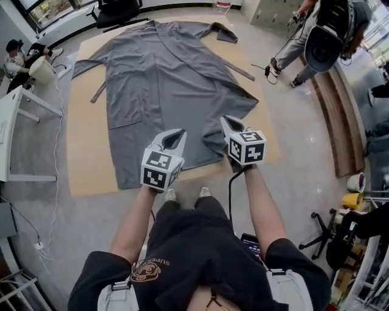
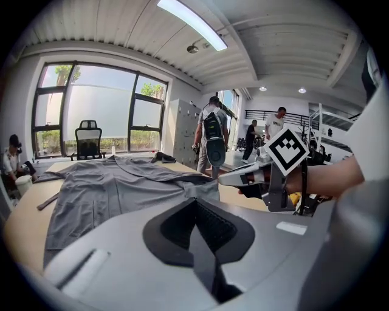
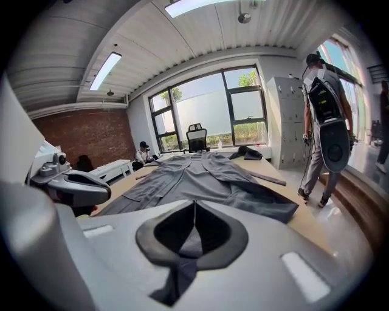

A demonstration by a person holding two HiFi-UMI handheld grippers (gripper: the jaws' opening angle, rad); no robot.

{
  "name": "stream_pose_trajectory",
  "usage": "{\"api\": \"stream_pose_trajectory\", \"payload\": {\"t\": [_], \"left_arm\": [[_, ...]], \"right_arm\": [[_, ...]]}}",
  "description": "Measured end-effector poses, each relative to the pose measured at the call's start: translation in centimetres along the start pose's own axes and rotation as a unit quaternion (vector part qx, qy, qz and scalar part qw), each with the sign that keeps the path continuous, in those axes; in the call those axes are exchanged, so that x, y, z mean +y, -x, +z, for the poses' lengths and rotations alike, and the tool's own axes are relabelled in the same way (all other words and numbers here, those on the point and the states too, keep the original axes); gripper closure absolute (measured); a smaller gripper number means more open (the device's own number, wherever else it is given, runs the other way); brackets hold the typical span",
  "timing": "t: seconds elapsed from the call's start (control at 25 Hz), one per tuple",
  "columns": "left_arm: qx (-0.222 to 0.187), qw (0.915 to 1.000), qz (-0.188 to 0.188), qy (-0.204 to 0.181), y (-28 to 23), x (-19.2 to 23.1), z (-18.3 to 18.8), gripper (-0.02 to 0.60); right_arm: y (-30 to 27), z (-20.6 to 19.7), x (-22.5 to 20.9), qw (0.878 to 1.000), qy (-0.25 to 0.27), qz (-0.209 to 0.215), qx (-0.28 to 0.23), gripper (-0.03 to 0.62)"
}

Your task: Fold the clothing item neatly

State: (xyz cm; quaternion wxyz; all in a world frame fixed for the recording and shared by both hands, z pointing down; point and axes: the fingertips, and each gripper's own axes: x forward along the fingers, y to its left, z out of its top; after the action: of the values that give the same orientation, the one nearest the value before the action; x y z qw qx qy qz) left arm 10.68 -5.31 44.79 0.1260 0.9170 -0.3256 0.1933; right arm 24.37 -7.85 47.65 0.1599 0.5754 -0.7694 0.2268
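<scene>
A long grey robe-like garment [image 1: 164, 79] lies spread flat on a big wooden table [image 1: 85, 152], collar at the far end, with a belt [image 1: 238, 70] trailing off its right side. The near right hem corner [image 1: 213, 143] is turned over. My left gripper [image 1: 178, 135] hovers over the near hem, jaws shut and empty. My right gripper [image 1: 226, 121] hangs beside it, above the folded corner, also shut with nothing in it. The left gripper view looks over the garment [image 2: 109, 188] and shows the right gripper [image 2: 228, 178]. In the right gripper view the garment [image 3: 200, 176] stretches ahead.
An office chair [image 1: 115, 9] stands past the table's far end. A person wearing a backpack rig [image 1: 328, 30] is at the upper right. Someone sits at the upper left [image 1: 15, 54] near a white desk [image 1: 9, 127]. A cable [image 1: 58, 182] runs over the floor.
</scene>
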Motion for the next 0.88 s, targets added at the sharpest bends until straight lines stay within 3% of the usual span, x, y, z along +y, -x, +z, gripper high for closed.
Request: {"api": "stream_pose_trajectory", "payload": {"t": [0.36,0.48,0.68,0.88], "left_arm": [[0.016,0.9978,0.044,0.047,-6.2,0.7,-0.5,0.574],[0.022,0.9960,0.061,0.062,-7.7,1.5,-0.2,0.574],[0.022,0.9942,0.083,0.065,-8.1,2.3,1.3,0.574],[0.030,0.9907,0.105,0.081,-6.9,3.0,0.0,0.574]], "right_arm": [[-7.6,0.4,-7.3,0.999,0.026,-0.006,0.040,0.571],[-10.6,0.7,-9.4,0.997,0.033,-0.012,0.063,0.515],[-14.3,-0.3,-11.6,0.992,0.036,-0.033,0.113,0.507],[-16.0,-2.2,-12.3,0.986,0.037,-0.055,0.151,0.515]]}}
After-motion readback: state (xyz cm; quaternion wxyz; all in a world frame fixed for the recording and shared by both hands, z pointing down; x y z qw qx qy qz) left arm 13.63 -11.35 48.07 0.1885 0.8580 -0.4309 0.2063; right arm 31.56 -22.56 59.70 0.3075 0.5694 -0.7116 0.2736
